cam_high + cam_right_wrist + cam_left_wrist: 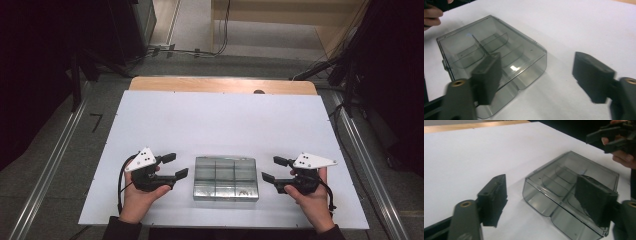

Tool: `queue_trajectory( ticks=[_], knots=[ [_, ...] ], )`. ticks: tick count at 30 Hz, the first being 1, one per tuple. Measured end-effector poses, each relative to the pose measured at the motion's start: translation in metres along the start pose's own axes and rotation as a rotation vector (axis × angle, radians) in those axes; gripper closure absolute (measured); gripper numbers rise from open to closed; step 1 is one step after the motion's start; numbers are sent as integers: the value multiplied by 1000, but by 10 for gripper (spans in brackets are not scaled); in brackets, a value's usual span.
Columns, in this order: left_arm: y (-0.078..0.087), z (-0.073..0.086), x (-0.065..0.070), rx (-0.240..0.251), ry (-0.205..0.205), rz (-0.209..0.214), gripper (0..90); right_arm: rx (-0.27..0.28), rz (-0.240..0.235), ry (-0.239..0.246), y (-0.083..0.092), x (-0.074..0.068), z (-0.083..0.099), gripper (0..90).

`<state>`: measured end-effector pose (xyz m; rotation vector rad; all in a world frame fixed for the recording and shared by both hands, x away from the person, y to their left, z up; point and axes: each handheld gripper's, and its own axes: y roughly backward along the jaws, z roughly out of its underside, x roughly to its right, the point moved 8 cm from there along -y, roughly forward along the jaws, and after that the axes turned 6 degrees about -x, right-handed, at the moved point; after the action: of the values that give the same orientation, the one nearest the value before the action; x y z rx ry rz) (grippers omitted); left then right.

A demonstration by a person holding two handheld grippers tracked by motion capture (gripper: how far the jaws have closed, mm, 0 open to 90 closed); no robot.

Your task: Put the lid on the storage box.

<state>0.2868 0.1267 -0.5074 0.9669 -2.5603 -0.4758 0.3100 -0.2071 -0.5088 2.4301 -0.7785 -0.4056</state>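
Note:
A clear grey plastic box (226, 178) with several compartments lies lid-down-flat on the white tabletop (215, 120), near its front edge. My left gripper (176, 165) stands just left of the box, jaws open and pointing at it, nothing between them. My right gripper (272, 169) mirrors it on the box's right side, also open and apart from the box. In the left gripper view the box (564, 177) lies ahead of the open left gripper (544, 198), with the right gripper (610, 138) beyond. The right gripper view has the box (486, 42) ahead-left of the open right gripper (540, 77).
A wooden strip (222, 85) borders the table's far edge. Metal rails (55, 160) run along the floor on both sides, and cables (190, 51) lie on the floor beyond the table. Dark stands (350, 70) rise at the far right.

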Motion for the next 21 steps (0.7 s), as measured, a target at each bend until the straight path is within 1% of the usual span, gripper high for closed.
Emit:
queue_trajectory(
  ticks=[2, 5, 6, 8, 9, 12, 16, 18, 21],
  knots=[
    [3, 1, -2, 4, 0, -1, 157, 13, -4, -11, 3, 3, 0, 132],
    [7, 2, -4, 19, 9, 0, 87, 29, -5, -23, 7, 6, 0, 73],
    [8, 2, -6, 20, 10, -3, 69, 36, -7, -25, 8, 8, 0, 70],
    [11, 3, -8, 24, 14, -10, 38, 40, -7, -27, 11, 10, 2, 26],
    [12, 4, -8, 24, 11, -10, 31, 43, -4, -31, 12, 12, 3, 10],
    [15, 6, -11, 26, 10, -22, 20, 47, 0, -36, 14, 17, 6, 0],
    [19, 10, -15, 30, 20, -29, 1, 54, 22, -37, 19, 23, 9, 0],
    [21, 11, -15, 35, 23, -17, 0, 51, 44, -37, 22, 27, 11, 0],
    [24, 12, -16, 38, 16, -18, 0, 57, 57, -50, 26, 32, 15, 0]
  ],
)
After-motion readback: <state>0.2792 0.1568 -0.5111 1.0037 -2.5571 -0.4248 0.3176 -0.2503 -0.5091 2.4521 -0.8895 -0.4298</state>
